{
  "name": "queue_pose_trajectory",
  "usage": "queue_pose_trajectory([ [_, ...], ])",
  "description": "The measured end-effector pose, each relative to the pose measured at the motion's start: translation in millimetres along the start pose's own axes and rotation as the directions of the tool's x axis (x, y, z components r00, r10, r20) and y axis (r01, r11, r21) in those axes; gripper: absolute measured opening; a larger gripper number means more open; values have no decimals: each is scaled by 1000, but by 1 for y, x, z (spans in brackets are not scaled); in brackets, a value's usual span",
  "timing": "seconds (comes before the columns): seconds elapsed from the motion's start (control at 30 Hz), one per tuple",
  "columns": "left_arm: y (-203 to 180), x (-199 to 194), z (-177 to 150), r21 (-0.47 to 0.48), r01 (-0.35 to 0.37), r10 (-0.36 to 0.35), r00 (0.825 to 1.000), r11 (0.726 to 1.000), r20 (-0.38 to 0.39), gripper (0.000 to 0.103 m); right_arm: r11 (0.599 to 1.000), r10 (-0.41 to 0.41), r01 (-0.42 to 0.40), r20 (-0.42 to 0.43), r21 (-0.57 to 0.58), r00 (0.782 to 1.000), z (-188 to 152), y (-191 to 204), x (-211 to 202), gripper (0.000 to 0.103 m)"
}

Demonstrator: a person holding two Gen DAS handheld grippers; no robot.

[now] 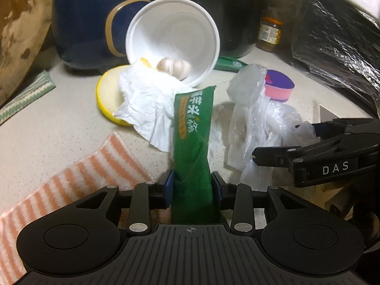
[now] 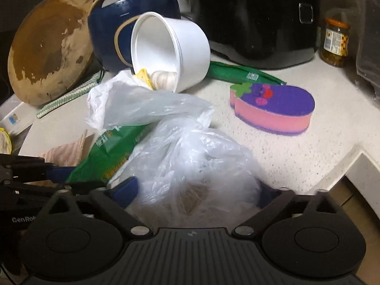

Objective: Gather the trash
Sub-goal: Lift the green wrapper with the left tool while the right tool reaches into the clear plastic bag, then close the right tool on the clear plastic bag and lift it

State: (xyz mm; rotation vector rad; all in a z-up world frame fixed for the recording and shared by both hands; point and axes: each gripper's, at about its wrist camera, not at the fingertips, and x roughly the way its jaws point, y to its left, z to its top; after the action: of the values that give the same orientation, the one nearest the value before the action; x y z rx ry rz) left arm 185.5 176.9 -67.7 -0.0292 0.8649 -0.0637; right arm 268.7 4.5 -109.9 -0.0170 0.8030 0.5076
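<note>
A green snack wrapper (image 1: 192, 123) lies lengthwise between the blue pads of my left gripper (image 1: 192, 185), which is open; the pads flank it without visibly squeezing. A crumpled clear plastic bag (image 2: 190, 156) fills the wide gap of my open right gripper (image 2: 198, 192) and drapes over the green wrapper (image 2: 111, 152). In the left wrist view the right gripper (image 1: 285, 140) reaches in from the right at the plastic bag (image 1: 256, 118). A white cup (image 1: 173, 35) lies on its side with garlic (image 1: 174, 65) inside. Crumpled tissue (image 1: 147, 104) spills from it.
A second green wrapper (image 2: 237, 72) lies behind the cup. A pink and purple sponge (image 2: 273, 106) sits to the right, a yellow round sponge (image 1: 106, 95) and striped cloth (image 1: 71, 178) to the left. Blue pot (image 1: 90, 23), black cooker (image 2: 256, 23), jar (image 2: 336, 42) and wooden board (image 2: 47, 47) line the back.
</note>
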Motion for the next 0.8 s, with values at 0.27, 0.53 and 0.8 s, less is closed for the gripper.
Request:
queue_pose_trajectory([
  [0.27, 14, -2, -6, -103, 57, -52, 997, 993, 50, 29, 987, -4, -5, -56, -161, 998, 0, 17, 0, 93],
  [0.53, 29, -6, -12, -293, 146, -121, 987, 945, 101, 23, 982, -35, 53, 102, -182, 994, 2, 20, -22, 91],
  [0.8, 31, -45, 0, -301, 168, -96, 965, 939, 243, 23, 995, 46, -46, 2, -87, 999, 8, 13, -17, 29],
])
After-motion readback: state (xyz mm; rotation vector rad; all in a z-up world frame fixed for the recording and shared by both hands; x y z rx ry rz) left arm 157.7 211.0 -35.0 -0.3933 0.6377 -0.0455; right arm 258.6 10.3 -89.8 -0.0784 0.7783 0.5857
